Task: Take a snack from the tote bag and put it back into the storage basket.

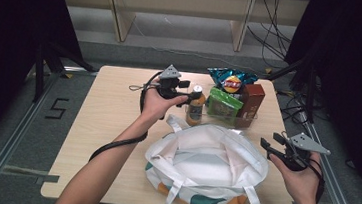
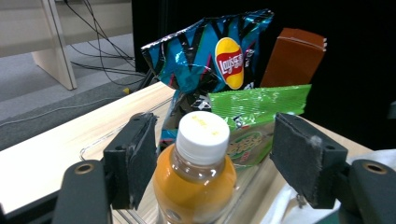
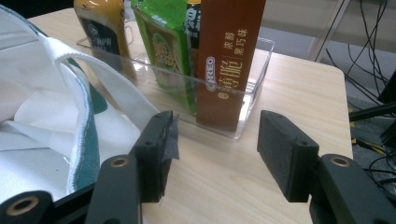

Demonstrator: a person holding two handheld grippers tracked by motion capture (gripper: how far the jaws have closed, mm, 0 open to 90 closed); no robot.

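Bottle (image 2: 195, 175) of orange drink with a white cap stands between the wide-open jaws of the left gripper (image 2: 212, 156), the pads clear of it on both sides. It sits at one end of a clear tray (image 3: 252, 88) on the counter (image 1: 113, 105). Behind it stand a green packet (image 2: 254, 116), a blue crisp bag (image 2: 205, 51) and a brown box (image 2: 292, 56). The right gripper (image 3: 215, 149), open and empty, hovers beside the white tote bag (image 1: 208, 165).

Readable print on the snacks

The blue chip bag (image 2: 210, 51) reads "Lay's"; the brown box (image 3: 229, 60) reads "OREO" beside Chinese characters; the floor mark (image 1: 57, 108) reads "5".
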